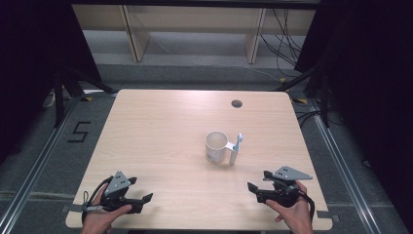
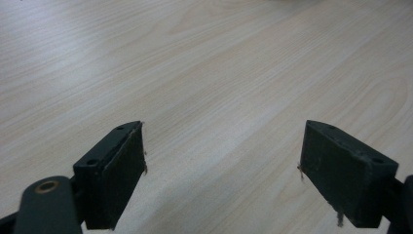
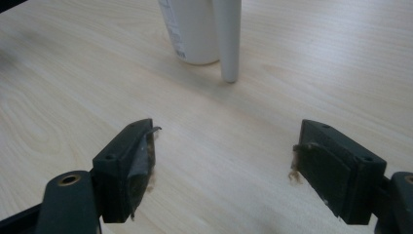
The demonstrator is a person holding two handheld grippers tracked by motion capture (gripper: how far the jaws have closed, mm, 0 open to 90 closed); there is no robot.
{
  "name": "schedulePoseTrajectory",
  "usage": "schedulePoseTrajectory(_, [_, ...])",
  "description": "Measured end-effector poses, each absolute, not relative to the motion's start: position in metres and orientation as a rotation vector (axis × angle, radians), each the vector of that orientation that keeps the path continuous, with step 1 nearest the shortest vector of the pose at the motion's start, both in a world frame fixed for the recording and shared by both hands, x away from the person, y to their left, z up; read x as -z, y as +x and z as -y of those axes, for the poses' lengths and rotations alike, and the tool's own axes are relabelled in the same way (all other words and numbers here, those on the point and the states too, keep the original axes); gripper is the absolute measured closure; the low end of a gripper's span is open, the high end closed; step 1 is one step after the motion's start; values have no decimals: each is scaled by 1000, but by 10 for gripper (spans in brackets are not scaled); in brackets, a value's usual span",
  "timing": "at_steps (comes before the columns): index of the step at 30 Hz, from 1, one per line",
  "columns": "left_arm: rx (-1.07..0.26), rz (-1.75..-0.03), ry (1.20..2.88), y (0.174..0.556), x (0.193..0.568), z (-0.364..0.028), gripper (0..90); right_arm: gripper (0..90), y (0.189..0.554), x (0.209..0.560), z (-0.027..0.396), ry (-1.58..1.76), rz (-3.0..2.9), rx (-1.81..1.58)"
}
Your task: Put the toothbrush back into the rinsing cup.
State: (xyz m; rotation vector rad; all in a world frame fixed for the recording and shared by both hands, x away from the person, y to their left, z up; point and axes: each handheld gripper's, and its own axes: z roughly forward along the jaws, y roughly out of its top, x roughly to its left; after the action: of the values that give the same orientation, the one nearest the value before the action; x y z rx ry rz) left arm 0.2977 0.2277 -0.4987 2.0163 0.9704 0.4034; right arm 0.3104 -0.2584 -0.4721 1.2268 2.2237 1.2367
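— Looking down from the high view: a pale wooden table [image 1: 160, 146], a white cup [image 1: 215, 146] a little right of centre, and a white toothbrush [image 1: 235, 150] propped upright against the cup's 3 o'clock side, blue head on top.

— And the grippers from up there?

— Left gripper [image 1: 146, 199] near the table's 7 o'clock corner, held in the left hand [image 1: 100, 217], jaws spread and holding nothing. Right gripper [image 1: 259, 180] near the 5 o'clock corner, gripped by the right hand [image 1: 292, 210], jaws likewise parted and empty, well apart from the cup, which sits toward 11 o'clock from it.

— Moving to the left gripper view?

— Two black fingers [image 2: 117, 180] standing wide apart, only bare wood grain between them, nothing clamped.

— And the right gripper view?

— Fingers [image 3: 129, 168] again wide open, worn pads with frayed edges, nothing between them. Cup [image 3: 192, 29] at 12 o'clock, cut off by the top edge, small print on its wall. Toothbrush handle [image 3: 228, 39] just beside it at 1 o'clock, its tip resting on the table. Clear wood separating jaws from both.
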Motion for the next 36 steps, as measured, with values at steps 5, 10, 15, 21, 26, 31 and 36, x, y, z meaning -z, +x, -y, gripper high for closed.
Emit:
schedulePoseTrajectory(5, [-404,-973,2016,297,499,-228,159,222,305,477,260,1272,-2234,-1243])
schedulePoseTrajectory(10, [-403,-980,2012,297,499,-227,159,221,300,480,265,1241,-2258,-1188])
schedulePoseTrajectory(15, [-399,-985,1997,296,500,-226,159,213,291,484,267,1249,-2273,-1145])
schedulePoseTrajectory(21, [-403,-984,2003,296,500,-225,159,206,280,487,269,1312,-2287,-1100])
schedulePoseTrajectory(26, [-400,-980,2010,296,500,-225,159,210,276,491,275,1297,-2302,-1082])
schedulePoseTrajectory(31, [-399,-979,2013,296,500,-226,159,207,271,494,280,1301,-2298,-1046])
schedulePoseTrajectory(36, [-400,-971,2028,296,499,-226,159,208,265,493,282,1297,-2296,-1002])
